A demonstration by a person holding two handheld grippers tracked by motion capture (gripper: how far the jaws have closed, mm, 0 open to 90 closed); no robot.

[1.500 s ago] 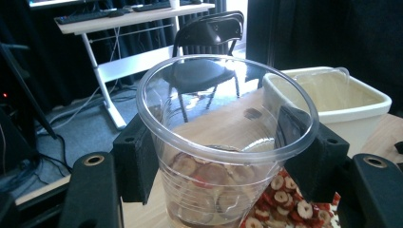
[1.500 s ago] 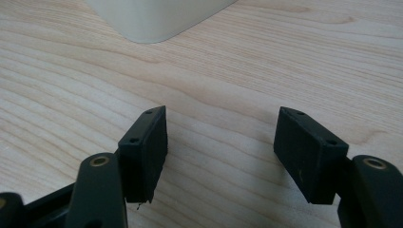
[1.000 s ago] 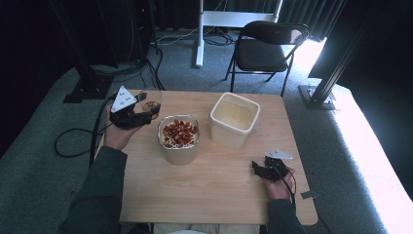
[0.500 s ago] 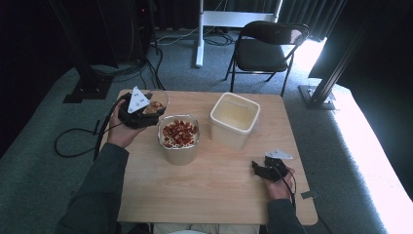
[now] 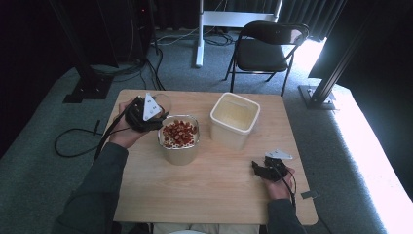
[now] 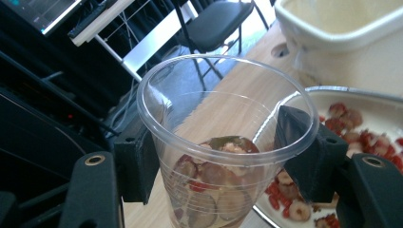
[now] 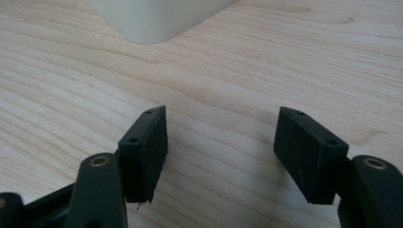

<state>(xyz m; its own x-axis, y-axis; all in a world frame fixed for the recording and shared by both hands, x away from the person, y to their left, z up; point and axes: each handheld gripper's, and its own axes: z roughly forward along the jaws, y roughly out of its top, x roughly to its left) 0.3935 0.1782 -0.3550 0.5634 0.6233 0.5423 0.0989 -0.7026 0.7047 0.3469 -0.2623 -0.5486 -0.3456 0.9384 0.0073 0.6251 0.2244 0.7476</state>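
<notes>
High view: left tool [image 5: 155,113] holds a cup [image 5: 162,102] at the counter's [image 5: 214,190] far-left, just beside the bowl [image 5: 178,140]; right tool [image 5: 258,168] rests near-right.
Left gripper view: cup [image 6: 223,156], dates inside, clamped between both jaws.
Right gripper view: right tool [image 7: 221,152] wide, nothing between, over bare counter [image 7: 237,61].

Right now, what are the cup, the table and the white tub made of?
The cup looks like thin clear plastic: you see the fruit pieces through its glossy wall. The table looks like pale wood or wood laminate, with grain lines. The white tub seems matte, slightly see-through plastic.
</notes>
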